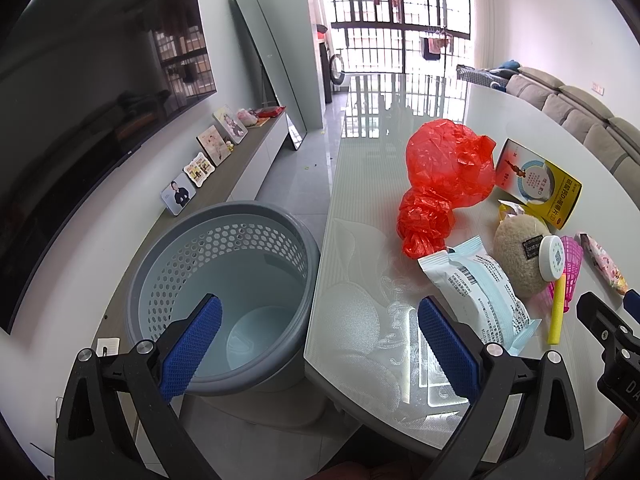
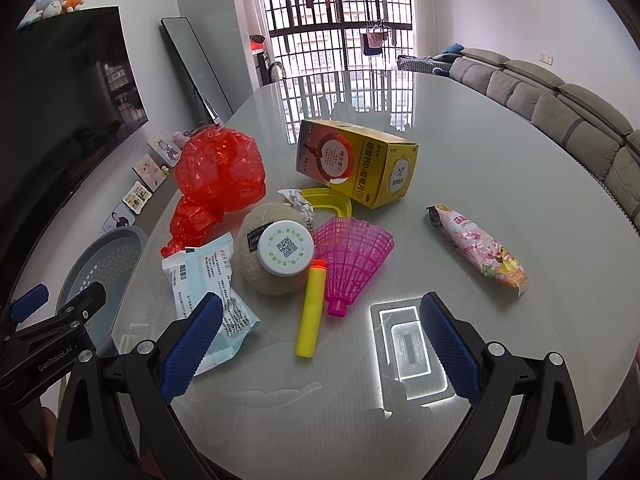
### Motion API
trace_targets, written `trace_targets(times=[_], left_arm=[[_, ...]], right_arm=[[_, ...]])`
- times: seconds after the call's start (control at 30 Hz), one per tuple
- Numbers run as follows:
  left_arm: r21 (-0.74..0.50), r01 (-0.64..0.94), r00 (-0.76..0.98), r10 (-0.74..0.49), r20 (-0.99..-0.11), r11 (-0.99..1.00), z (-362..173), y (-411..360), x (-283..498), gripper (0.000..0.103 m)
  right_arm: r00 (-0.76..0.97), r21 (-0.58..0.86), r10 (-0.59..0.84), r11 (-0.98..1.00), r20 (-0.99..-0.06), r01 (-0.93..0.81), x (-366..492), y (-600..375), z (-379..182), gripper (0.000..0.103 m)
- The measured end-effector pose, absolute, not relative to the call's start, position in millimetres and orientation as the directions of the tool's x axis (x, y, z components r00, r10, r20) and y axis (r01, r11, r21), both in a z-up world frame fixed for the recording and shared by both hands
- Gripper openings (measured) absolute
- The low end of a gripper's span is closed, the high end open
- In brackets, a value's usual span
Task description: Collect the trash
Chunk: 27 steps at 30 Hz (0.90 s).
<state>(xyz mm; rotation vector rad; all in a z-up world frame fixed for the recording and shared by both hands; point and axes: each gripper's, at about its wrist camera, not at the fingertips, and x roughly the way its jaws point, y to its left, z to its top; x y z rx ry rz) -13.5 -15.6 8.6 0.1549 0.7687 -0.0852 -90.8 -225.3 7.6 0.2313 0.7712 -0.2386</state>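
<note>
A grey perforated trash bin (image 1: pixel 224 288) stands on the floor at the table's left edge; it also shows in the right wrist view (image 2: pixel 108 260). On the glass table lie a red plastic bag (image 2: pixel 216 180), a blue-white wrapper (image 2: pixel 208 284), a beige plush ball (image 2: pixel 264 264) with a white lid (image 2: pixel 285 252), a yellow foam dart (image 2: pixel 310 312), a pink plastic shuttlecock (image 2: pixel 352 256), a yellow box (image 2: pixel 356 160) and a pink snack pack (image 2: pixel 476 244). My left gripper (image 1: pixel 320 340) is open and empty, straddling the bin rim and table edge. My right gripper (image 2: pixel 320 340) is open and empty, just short of the dart.
A TV (image 1: pixel 80 92) hangs on the left wall above a low cabinet with photo frames (image 1: pixel 200 168). A mirror (image 1: pixel 272 68) leans on the wall. A grey sofa (image 2: pixel 560 100) runs along the right. The table (image 2: pixel 480 140) stretches toward the barred window.
</note>
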Motion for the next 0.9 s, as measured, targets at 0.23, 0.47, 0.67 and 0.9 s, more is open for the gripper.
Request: trace_targets(times=[0.23, 0.47, 0.67, 0.9], left_arm=[[0.108, 0.134, 0.715, -0.021, -0.699, 0.985, 8.7, -15.5, -13.8, 0.096], [0.107, 0.132, 0.716, -0.02, -0.698, 0.985, 9.5, -13.9, -13.8, 0.096], [0.107, 0.131, 0.716, -0.019, -0.698, 0.986, 8.7, -13.7, -12.8, 0.096], [0.107, 0.131, 0.716, -0.02, -0.698, 0.986, 9.0, -13.6, -12.9, 0.096]], right_arm=[[0.692, 0.119, -0.127, 0.948, -0.711, 0.297, -89.8, -224.8, 6.4, 0.094], [0.692, 0.119, -0.127, 0.948, -0.71, 0.296, -89.9, -224.8, 6.7, 0.094], [0.693, 0.118, -0.127, 0.948, -0.71, 0.296, -89.7, -224.5, 6.6, 0.094], [0.693, 0.119, -0.127, 0.948, -0.71, 0.296, -89.6, -224.5, 6.4, 0.094]])
